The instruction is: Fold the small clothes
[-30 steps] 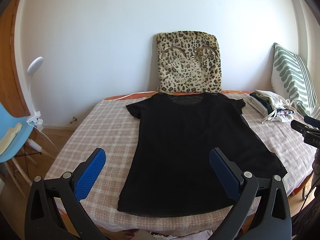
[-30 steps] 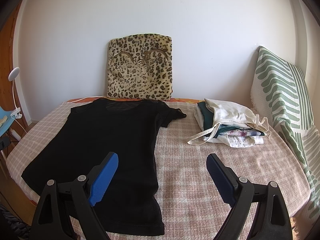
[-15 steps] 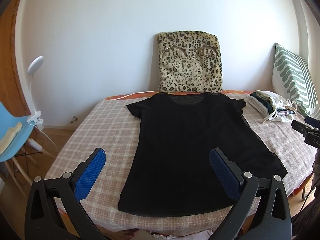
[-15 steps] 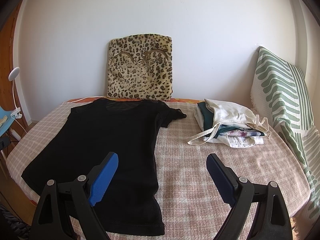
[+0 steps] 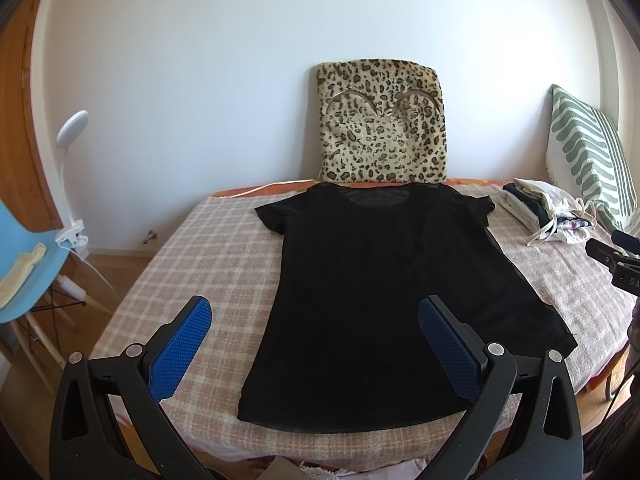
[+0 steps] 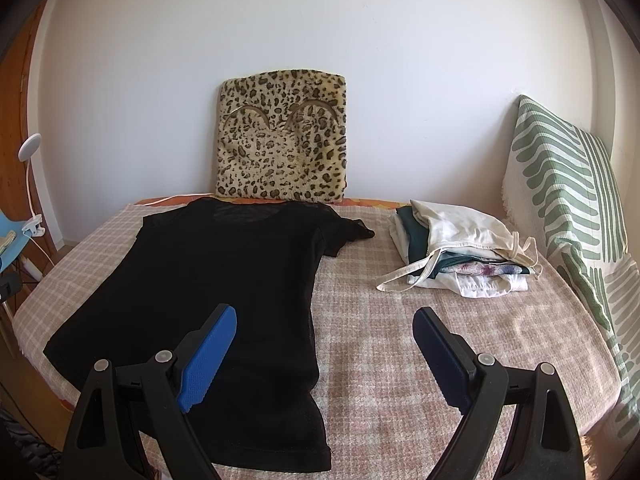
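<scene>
A black short-sleeved T-shirt lies flat and spread out on the checked bed cover, collar toward the wall. It also shows in the right wrist view. My left gripper is open and empty, hovering above the shirt's lower hem on its left side. My right gripper is open and empty, hovering above the shirt's right edge near the hem. The tip of the right gripper shows at the right edge of the left wrist view.
A leopard-print cushion leans on the wall behind the shirt. A pile of folded clothes lies right of it, beside a green striped pillow. A blue chair and a clip lamp stand left of the bed.
</scene>
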`<state>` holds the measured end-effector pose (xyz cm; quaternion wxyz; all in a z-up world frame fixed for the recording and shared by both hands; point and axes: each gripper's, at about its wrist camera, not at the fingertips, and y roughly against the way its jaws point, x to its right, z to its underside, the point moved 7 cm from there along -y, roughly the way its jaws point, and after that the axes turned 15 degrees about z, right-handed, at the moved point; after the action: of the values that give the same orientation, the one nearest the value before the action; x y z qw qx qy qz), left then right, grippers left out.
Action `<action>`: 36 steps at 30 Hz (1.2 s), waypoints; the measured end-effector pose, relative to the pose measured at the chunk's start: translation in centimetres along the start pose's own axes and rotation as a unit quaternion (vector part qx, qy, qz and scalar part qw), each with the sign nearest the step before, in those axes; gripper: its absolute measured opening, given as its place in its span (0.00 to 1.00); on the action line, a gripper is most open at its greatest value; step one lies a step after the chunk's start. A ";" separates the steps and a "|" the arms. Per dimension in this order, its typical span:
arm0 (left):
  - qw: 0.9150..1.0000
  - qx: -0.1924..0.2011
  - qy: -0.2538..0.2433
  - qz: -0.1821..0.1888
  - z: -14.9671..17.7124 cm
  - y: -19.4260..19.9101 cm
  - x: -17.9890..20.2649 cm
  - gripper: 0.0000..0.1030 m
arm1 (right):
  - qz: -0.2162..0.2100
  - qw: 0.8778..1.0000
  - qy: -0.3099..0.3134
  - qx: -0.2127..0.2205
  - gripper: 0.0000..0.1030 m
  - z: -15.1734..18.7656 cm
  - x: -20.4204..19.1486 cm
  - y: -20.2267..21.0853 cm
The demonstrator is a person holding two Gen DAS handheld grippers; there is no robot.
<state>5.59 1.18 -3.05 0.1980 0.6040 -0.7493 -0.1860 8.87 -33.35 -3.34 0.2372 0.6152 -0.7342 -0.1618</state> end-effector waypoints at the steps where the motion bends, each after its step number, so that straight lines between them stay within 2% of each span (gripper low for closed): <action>1: 1.000 0.000 0.000 -0.002 0.0 -0.1 -0.1 1.00 | -0.001 1.000 -0.001 0.000 0.89 0.0 0.0 0.0; 5: 1.000 -0.013 0.009 0.011 0.3 -0.4 -0.5 1.00 | -0.007 1.000 -0.005 -0.002 0.89 -0.4 0.2 0.0; 11: 0.999 -0.033 0.030 0.007 0.4 -0.8 -2.4 1.00 | -0.028 0.999 -0.022 -0.007 0.89 -1.2 -0.4 0.4; 18: 0.996 -0.055 0.054 0.049 0.8 -1.9 -3.9 1.00 | -0.040 0.999 -0.007 -0.003 0.89 -2.1 -1.9 0.4; 22: 0.992 -0.067 0.079 0.073 0.8 -2.4 -5.0 0.99 | -0.061 0.998 -0.007 -0.013 0.89 -2.8 -3.0 0.1; 29: 0.986 -0.108 0.097 0.082 2.7 -3.8 -7.5 0.80 | -0.113 0.993 0.009 -0.014 0.89 -6.2 -7.4 -0.7; 33: 0.977 -0.128 0.137 0.102 4.7 -4.3 -9.2 0.63 | -0.140 0.990 0.031 -0.005 0.89 -8.8 -11.4 -1.6; 36: 0.971 -0.138 0.163 0.111 6.0 -4.3 -10.4 0.57 | -0.150 0.987 0.056 0.004 0.88 -10.3 -14.8 -2.4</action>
<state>8.04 10.71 -11.19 0.4184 0.5064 -0.7360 -0.1637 18.39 -18.69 1.75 0.2486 0.7277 -0.6196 -0.1574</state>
